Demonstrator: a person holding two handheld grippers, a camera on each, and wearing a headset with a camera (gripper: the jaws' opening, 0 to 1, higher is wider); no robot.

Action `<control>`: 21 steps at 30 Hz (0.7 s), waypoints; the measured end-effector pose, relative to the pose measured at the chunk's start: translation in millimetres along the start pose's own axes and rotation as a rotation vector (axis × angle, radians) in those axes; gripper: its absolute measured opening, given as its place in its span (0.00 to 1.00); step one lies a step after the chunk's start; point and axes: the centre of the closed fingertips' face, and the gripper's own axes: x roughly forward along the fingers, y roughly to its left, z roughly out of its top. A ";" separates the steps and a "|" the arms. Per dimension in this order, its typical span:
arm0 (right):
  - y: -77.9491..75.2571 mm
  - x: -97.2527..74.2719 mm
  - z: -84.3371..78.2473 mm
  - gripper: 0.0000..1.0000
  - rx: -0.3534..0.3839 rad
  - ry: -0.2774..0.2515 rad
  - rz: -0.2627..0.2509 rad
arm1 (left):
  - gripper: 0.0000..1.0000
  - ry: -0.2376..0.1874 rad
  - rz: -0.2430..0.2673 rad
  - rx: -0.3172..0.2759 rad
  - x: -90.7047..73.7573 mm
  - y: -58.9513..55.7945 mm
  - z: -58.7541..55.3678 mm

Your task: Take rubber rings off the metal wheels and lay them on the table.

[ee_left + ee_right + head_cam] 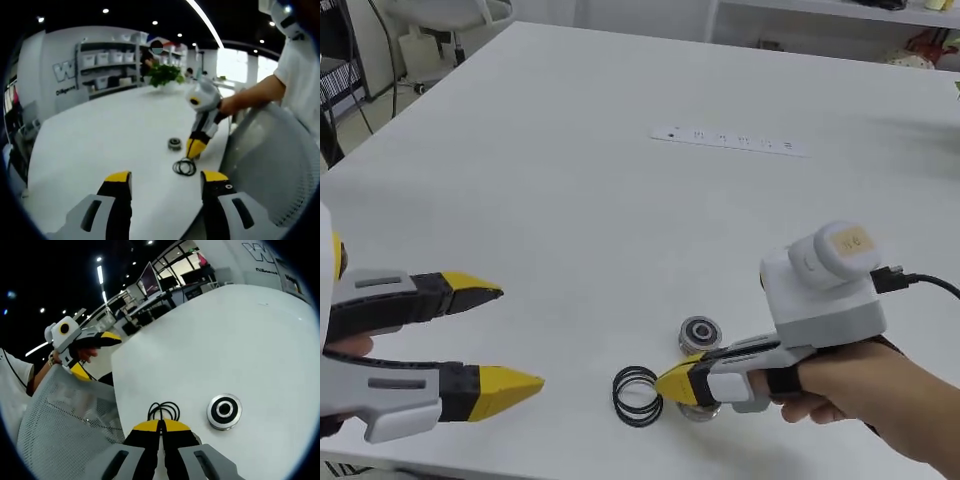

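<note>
Shows rubber rings (638,396) by wheel (700,332); prob. floppy, light.
L gripper (520,337) spread, R gripper (665,384) pressed together; pinch one strand.

I'm looking at a wide white bench (620,120) with a flat white power strip (728,140) lying on it and a white mesh chair back (65,425) at its near edge. Beyond it, grey shelves (107,67) of bins stand against a white wall (57,60), with a leafy plant (165,75), bright windows (235,62) and, I think, a monitor (150,280). Small spot lights (105,10) dot the dark ceiling (130,15).
</note>
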 end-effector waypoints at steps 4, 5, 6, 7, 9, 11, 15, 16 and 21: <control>-0.6 -0.7 -0.6 0.00 -0.034 0.010 -0.014 | 0.56 0.001 0.001 0.000 1.0 1.0 0.1; -0.5 -0.6 -0.6 0.00 -0.040 0.012 -0.016 | 0.56 0.002 0.000 0.000 1.3 0.9 -0.2; -0.4 -0.5 -0.5 0.00 -0.050 0.014 -0.020 | 0.56 0.004 -0.002 0.000 1.8 0.4 -0.8; -0.9 -0.4 -0.2 0.00 -0.056 0.013 -0.023 | 0.56 0.004 -0.003 0.001 2.0 0.2 -1.1; -2.5 -0.5 0.5 0.02 -0.071 0.014 -0.034 | 0.56 0.007 -0.005 0.001 2.6 -0.6 -1.9; -2.6 -0.3 0.3 0.02 -0.074 0.016 -0.035 | 0.56 0.010 -0.006 0.004 2.8 -0.9 -2.4; -2.9 -0.5 0.0 0.02 -0.086 0.019 -0.040 | 0.56 0.012 -0.005 0.007 2.5 -0.9 -3.1; -2.9 -0.7 0.1 0.03 -0.087 0.019 -0.040 | 0.56 0.011 -0.004 0.006 2.3 -0.8 -3.0; -3.6 -1.6 1.0 0.04 -0.092 0.018 -0.049 | 0.56 0.010 0.002 0.006 1.2 0.1 -3.3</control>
